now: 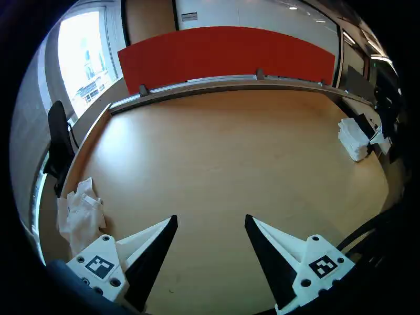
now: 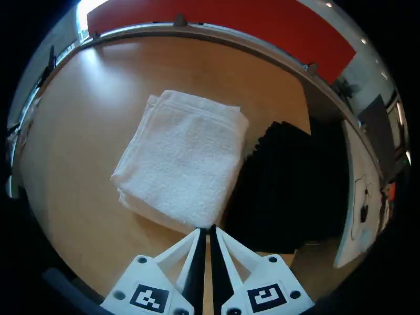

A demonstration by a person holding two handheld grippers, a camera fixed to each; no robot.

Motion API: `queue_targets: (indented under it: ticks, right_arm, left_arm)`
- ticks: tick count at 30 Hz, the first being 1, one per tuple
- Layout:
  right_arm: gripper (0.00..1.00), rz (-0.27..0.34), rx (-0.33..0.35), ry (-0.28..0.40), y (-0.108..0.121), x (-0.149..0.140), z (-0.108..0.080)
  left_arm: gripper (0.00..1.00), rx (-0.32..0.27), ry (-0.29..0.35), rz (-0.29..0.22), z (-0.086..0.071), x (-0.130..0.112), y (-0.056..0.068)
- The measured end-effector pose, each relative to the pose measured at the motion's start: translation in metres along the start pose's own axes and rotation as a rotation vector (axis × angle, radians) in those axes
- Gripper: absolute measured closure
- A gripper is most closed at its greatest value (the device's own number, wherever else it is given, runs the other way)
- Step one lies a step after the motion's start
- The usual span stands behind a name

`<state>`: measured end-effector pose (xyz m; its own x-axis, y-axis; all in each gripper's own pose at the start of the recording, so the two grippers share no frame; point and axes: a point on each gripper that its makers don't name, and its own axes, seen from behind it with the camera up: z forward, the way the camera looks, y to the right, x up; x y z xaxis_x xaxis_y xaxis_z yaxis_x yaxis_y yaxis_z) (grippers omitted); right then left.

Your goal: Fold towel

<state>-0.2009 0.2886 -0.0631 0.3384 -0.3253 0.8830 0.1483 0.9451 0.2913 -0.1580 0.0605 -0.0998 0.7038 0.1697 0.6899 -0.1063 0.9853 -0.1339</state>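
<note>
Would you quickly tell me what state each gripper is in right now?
Left gripper: open, holding nothing.
Right gripper: closed, at the near edge of the folded towel; whether it grips it cannot be told.

a pale wooden table (image 1: 226, 152) is stretching out ahead of the left gripper's fingers (image 1: 152, 252), carrying a crumpled white cloth (image 1: 81, 212) at its edge just left of them and a folded white towel (image 1: 353, 137) far off to their right. that towel (image 2: 181, 163) is lying flat just beyond the right gripper's fingers (image 2: 197, 262), with something black (image 2: 294, 184), too dark to make out, sitting right of it.
</note>
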Motion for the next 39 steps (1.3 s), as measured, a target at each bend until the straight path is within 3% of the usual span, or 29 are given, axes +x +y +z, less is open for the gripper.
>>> queue_targets:
  ticks: [8,21,24,31,35,39]
  right_arm:
    - [0.95,0.005,-0.011,-0.034,0.005,-0.009,0.006]
    - [0.93,0.005,-0.022,-0.028,0.006,-0.007,0.006]
    - [0.82,0.006,-0.024,-0.025,0.006,-0.007,0.004]
    - [0.36,0.007,-0.041,-0.01,0.008,-0.007,-0.002]
    - [0.31,0.009,-0.039,0.003,0.006,-0.006,-0.006]
    - [0.13,0.01,-0.038,0.017,0.003,-0.004,-0.009]
  left_arm:
    - [0.05,0.003,-0.001,-0.001,0.0,0.0,0.001]
    - [0.05,0.003,-0.004,0.0,0.002,0.0,0.002]
    - [0.05,0.004,-0.002,0.0,0.002,-0.001,0.002]
    - [0.05,0.001,0.0,-0.004,0.001,-0.001,0.002]
    - [0.05,-0.001,0.003,-0.002,0.001,-0.001,0.001]
    - [0.05,-0.004,0.007,-0.002,0.0,-0.001,0.002]
